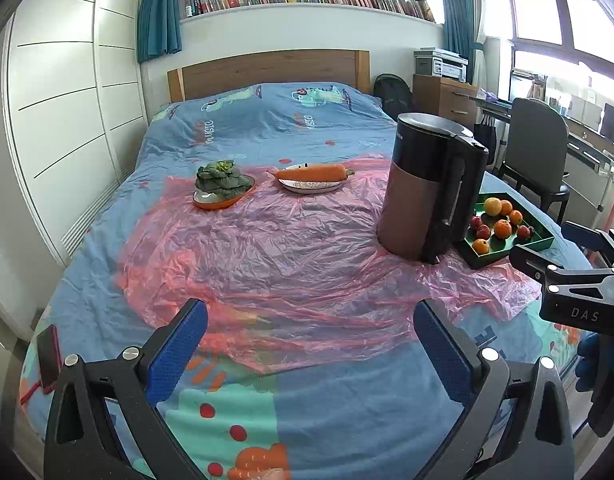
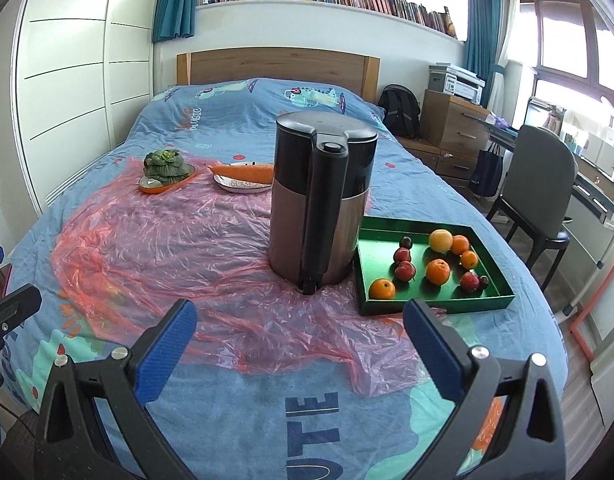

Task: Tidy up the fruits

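A green tray (image 2: 375,244) lies on the bed's right side and holds several oranges (image 2: 437,271) and small red fruits (image 2: 405,270); in the left wrist view the tray (image 1: 541,243) shows partly behind the kettle. My right gripper (image 2: 301,328) hovers open and empty over the near end of the bed, short of the tray. My left gripper (image 1: 311,328) is open and empty too, above the pink plastic sheet (image 1: 267,248). The right gripper's body (image 1: 571,280) shows at the left view's right edge.
A tall black and brown kettle (image 2: 321,200) stands left of the tray. Farther back sit an orange dish of leafy greens (image 2: 165,170) and a plate with a carrot (image 2: 243,176). A phone (image 1: 49,354) lies at the bed's left edge. A chair (image 2: 543,192) stands on the right.
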`<state>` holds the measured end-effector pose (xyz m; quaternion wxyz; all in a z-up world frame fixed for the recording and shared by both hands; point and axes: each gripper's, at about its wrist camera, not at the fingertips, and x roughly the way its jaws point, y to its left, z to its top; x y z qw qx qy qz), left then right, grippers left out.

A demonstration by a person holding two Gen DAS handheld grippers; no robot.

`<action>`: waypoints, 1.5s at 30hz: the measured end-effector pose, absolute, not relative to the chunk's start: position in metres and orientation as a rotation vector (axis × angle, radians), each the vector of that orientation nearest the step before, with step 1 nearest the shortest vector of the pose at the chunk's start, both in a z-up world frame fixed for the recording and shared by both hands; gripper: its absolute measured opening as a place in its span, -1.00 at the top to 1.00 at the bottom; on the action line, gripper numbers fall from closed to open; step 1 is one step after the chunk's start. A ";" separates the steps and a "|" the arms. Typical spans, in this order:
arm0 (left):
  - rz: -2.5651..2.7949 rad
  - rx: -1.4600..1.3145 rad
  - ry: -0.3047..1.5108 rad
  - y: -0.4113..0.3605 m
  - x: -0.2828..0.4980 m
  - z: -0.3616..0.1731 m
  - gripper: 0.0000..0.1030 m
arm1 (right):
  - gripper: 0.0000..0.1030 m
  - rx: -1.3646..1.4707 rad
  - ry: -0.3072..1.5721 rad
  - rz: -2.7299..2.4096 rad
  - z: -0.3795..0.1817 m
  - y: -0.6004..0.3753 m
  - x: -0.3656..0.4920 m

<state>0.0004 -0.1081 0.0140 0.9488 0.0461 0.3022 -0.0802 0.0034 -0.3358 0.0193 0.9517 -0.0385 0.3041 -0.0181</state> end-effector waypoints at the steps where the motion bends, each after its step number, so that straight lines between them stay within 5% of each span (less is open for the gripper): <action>1: -0.164 0.097 0.618 -0.108 0.001 0.013 -0.97 | -1.00 -0.075 0.620 -0.035 0.019 -0.335 0.005; 45: -0.074 0.092 0.709 -0.076 0.070 -0.028 -0.97 | -1.00 -0.050 0.684 -0.063 -0.017 -0.298 0.074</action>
